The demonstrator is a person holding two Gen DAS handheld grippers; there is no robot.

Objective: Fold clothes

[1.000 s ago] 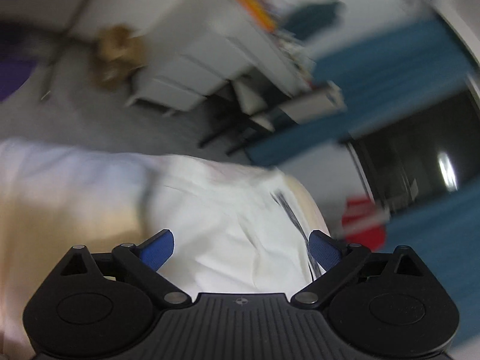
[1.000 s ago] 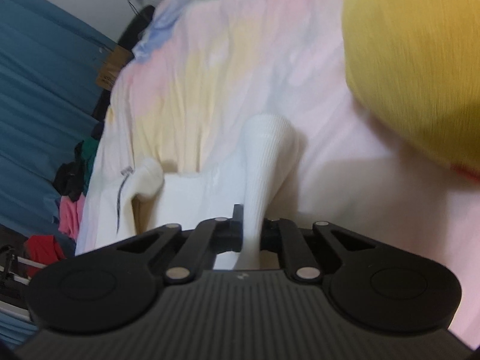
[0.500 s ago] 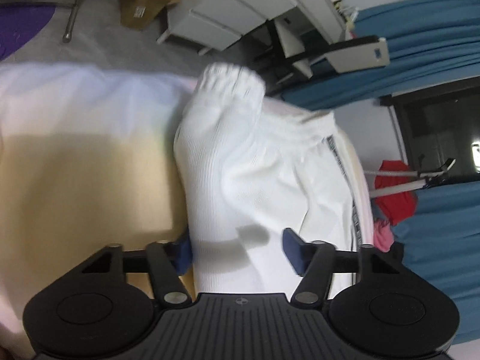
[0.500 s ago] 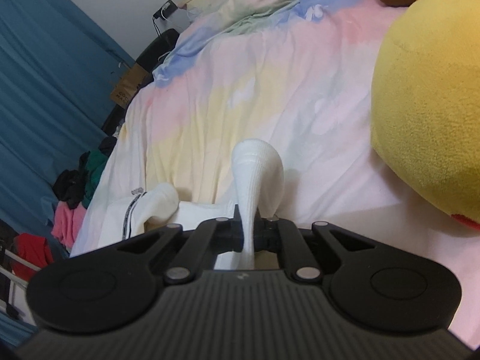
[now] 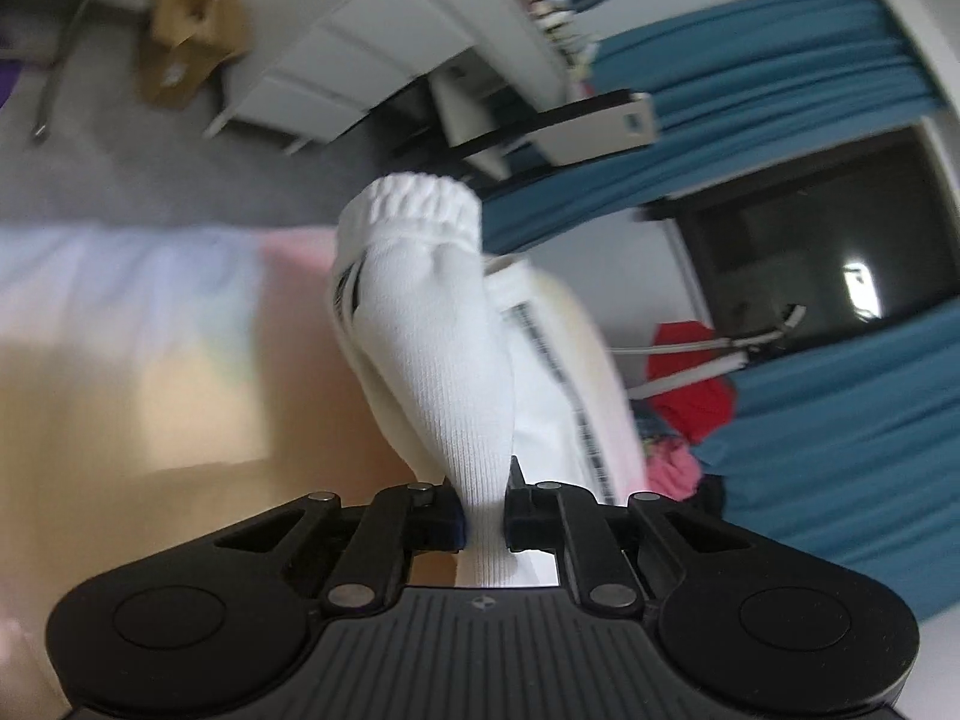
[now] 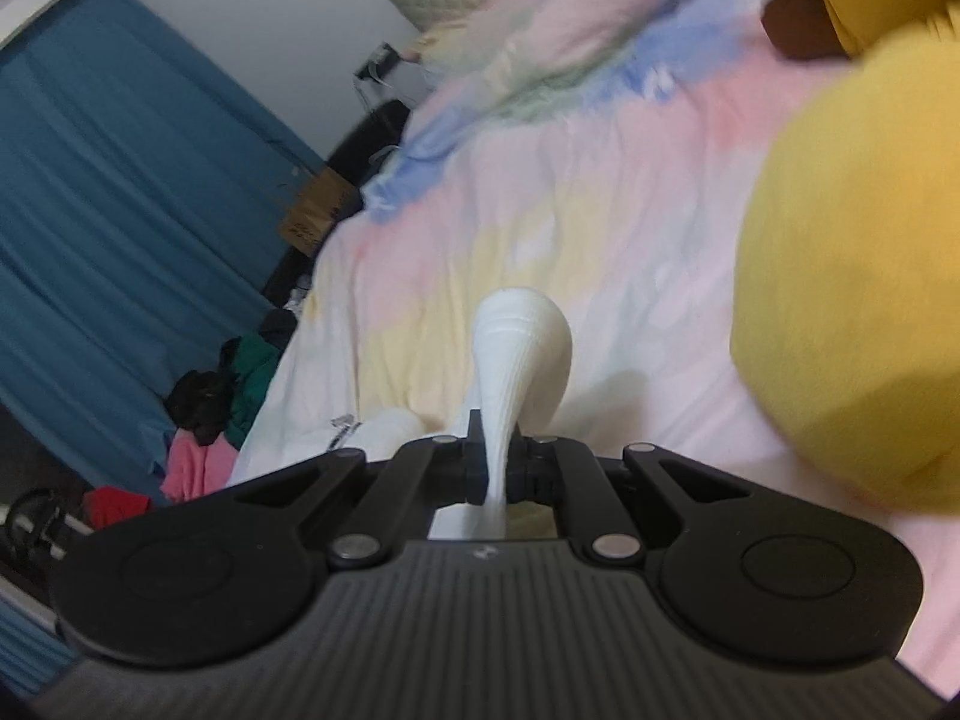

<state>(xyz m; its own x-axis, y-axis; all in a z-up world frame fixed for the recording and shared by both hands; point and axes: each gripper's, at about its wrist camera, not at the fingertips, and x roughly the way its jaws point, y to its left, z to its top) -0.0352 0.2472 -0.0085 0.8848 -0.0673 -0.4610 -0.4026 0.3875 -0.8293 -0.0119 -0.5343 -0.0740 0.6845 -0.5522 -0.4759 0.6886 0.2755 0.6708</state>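
A white ribbed garment [image 5: 444, 348] with a gathered elastic band and a dark striped tape lies on a pastel bed sheet [image 5: 120, 330]. My left gripper [image 5: 483, 507] is shut on a fold of it and holds it raised above the bed. My right gripper [image 6: 495, 471] is shut on another fold of the white garment [image 6: 516, 348], which stands up in front of the jaws over the bed sheet [image 6: 540, 210]. The rest of the cloth sags below the grippers, mostly hidden.
A big yellow plush toy [image 6: 852, 312] lies on the bed at the right. Pillows [image 6: 540, 48] are at the head. Blue curtains [image 6: 120, 192], a pile of clothes [image 6: 210, 408], white drawers [image 5: 336, 60] and a cardboard box [image 5: 186, 48] stand beside the bed.
My left gripper was open over the flat garment, then closed on a fold and lifted it. My right gripper stayed shut on its fold and rose with it.
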